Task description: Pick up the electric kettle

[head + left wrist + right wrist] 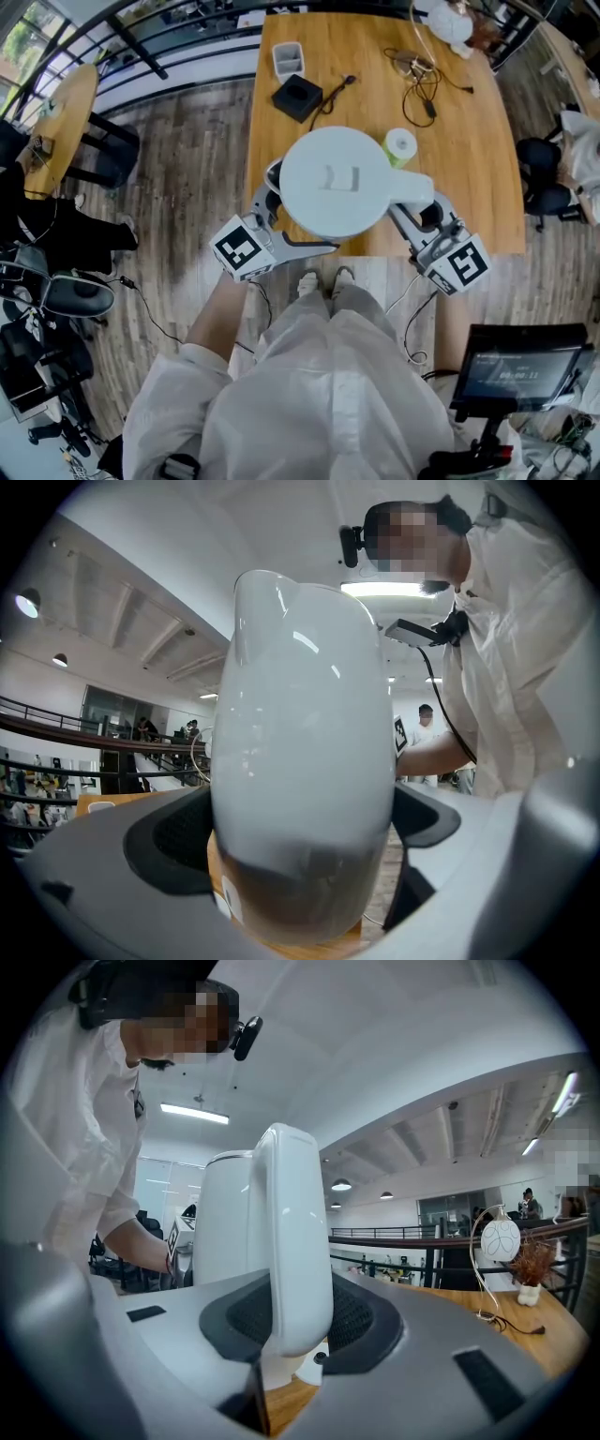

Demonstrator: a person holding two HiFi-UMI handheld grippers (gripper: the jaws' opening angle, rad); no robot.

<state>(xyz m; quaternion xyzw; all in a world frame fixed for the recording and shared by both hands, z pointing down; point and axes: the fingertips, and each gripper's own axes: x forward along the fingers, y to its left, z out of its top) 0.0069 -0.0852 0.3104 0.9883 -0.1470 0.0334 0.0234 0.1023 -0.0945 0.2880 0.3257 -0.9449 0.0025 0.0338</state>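
Wood-topped table [487, 141] fills the upper middle of the head view, with plank floor on both sides and railings at upper left. A white electric kettle [336, 183] sits at frame centre, over the table's near edge, between both grippers. The left gripper [274, 199] has its jaws clamped on the kettle's rounded body [300, 761], which fills the gap between its dark pads [173, 841]. The right gripper [424, 211] is clamped on the kettle's handle [291, 1241], which stands upright between its jaws. Wood shows beneath the kettle's base in both gripper views. Behind it lie a black box [297, 97] and a tape roll [401, 143].
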